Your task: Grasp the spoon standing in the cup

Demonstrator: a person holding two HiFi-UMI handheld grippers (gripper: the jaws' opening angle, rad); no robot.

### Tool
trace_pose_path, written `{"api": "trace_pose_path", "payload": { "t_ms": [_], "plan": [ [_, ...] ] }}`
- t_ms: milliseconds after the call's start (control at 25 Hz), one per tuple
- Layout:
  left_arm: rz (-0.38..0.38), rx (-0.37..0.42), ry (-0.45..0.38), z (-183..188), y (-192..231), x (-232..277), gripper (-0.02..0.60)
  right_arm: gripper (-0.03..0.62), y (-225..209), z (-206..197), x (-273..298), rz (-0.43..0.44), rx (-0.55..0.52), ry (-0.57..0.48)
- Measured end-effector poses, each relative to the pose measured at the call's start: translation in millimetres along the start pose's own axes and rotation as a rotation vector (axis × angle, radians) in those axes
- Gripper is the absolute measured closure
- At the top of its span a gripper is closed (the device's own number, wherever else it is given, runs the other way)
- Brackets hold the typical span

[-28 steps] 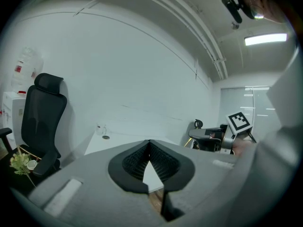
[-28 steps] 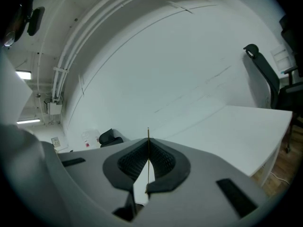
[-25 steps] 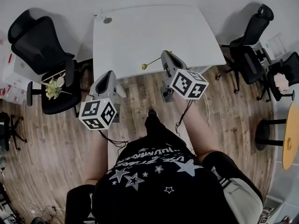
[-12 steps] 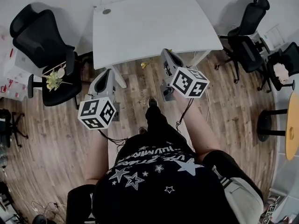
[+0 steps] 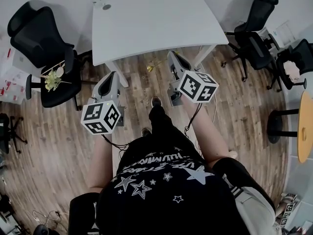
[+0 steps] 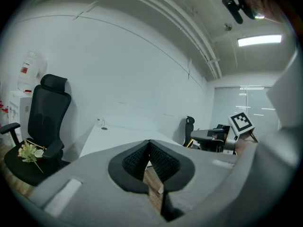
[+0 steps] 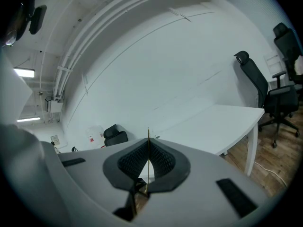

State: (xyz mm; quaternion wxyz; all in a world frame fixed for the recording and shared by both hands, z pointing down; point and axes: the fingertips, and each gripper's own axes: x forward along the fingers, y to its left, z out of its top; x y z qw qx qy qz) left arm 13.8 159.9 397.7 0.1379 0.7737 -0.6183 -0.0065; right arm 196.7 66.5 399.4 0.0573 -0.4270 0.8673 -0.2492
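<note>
My right gripper is shut on a thin gold spoon, which sticks out to the left with its bowl over the wooden floor. In the right gripper view the spoon's handle runs upright between the pads of that gripper. My left gripper is held lower left, above the floor, apart from the spoon. The left gripper view has its jaws meeting at the tips with nothing between them. The white table lies ahead, bare. No cup is in view.
A black office chair at the left carries a bunch of flowers. More black chairs stand at the right, near a yellow round table. A small fitting sits at the table's far left corner. Cables trail on the floor.
The table has slid away from both grippers toward the top of the head view. The spoon's bowl, earlier over the table's edge, is now over the floor. Both grippers keep their pose.
</note>
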Motion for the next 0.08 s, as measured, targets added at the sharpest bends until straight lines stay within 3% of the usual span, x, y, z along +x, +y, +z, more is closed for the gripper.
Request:
{"api": "trace_pose_path", "payload": {
  "t_ms": [80],
  "plan": [
    [0.004,-0.003,0.004,-3.9,-0.9,-1.1,0.574,0.583,0.0,-1.5,-2.6,0.005,-0.001,0.000]
  ]
}}
